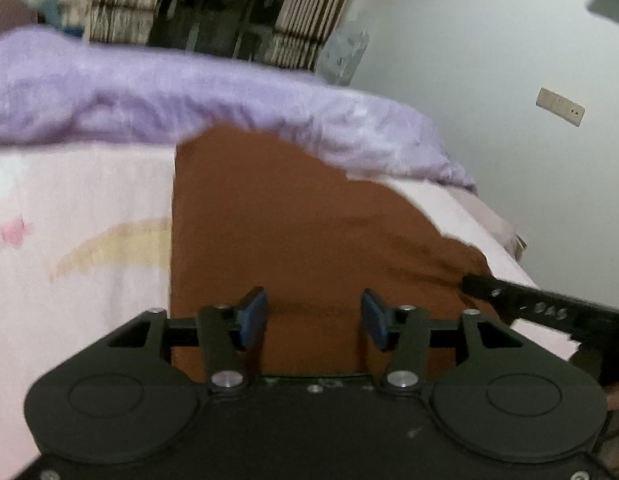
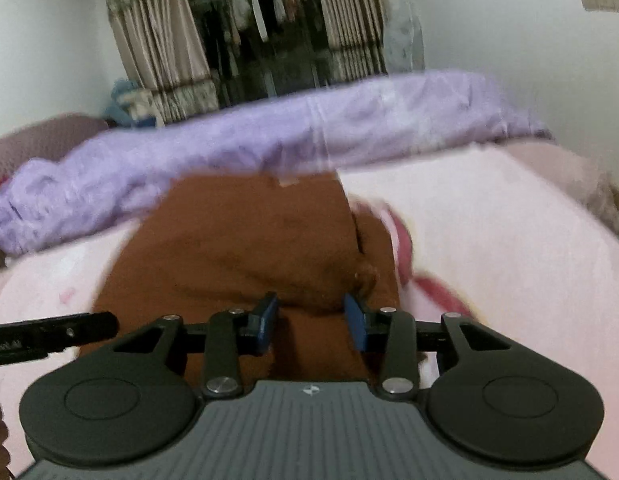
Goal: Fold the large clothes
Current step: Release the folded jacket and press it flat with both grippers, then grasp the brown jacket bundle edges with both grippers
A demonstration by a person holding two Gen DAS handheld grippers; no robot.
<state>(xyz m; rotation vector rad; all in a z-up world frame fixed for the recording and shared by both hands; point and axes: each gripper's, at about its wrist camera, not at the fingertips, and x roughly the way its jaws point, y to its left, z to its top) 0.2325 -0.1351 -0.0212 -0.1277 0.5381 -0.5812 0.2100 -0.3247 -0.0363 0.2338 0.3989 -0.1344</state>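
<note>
Both jaws stand half open over the brown garment (image 1: 293,216) on the bed (image 1: 69,200), holding nothing; each should grip a near corner evenly.

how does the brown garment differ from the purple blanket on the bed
The brown garment lies fairly flat and smooth; the purple blanket is bunched and wrinkled. The garment sits just ahead of both grippers; the blanket stretches across the bed behind it. Both rest on the pink bedsheet.
</note>
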